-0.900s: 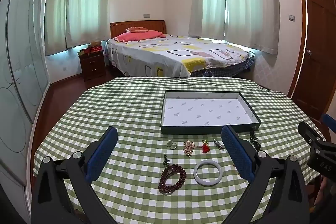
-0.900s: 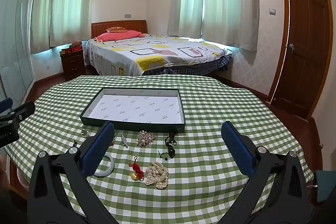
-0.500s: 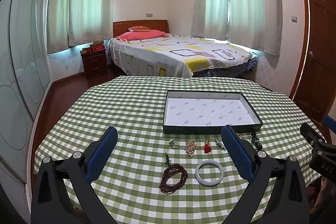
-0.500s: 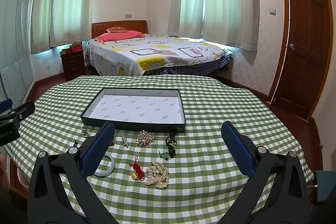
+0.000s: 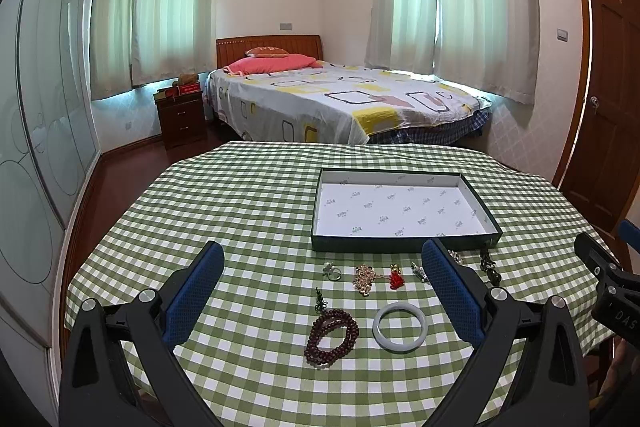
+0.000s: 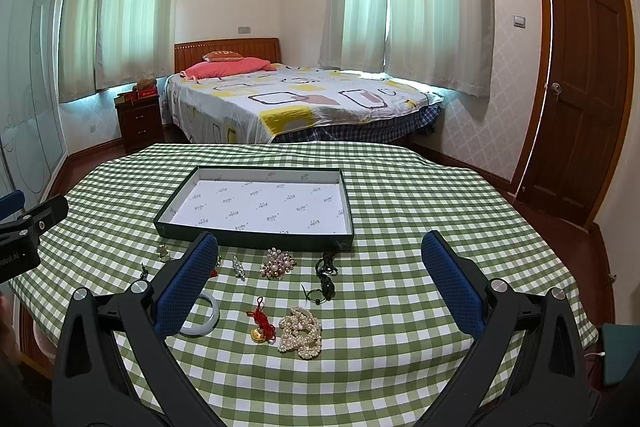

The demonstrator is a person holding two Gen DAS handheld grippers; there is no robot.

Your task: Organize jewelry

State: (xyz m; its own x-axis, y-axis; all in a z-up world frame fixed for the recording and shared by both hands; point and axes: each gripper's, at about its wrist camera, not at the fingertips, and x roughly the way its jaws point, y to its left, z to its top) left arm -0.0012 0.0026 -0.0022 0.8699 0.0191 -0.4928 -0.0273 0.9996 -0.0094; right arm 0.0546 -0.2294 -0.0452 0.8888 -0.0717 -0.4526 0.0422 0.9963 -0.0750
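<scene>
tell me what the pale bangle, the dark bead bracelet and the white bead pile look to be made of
Pale bangle: smooth, glossy, milky grey-white ring, likely jade or glass; the look leaves it open.
Dark bead bracelet: round reddish-brown beads with a dull sheen, probably wood or seed.
White bead pile: cream beads with a soft lustre, pearl-like; real or imitation cannot be told.
</scene>
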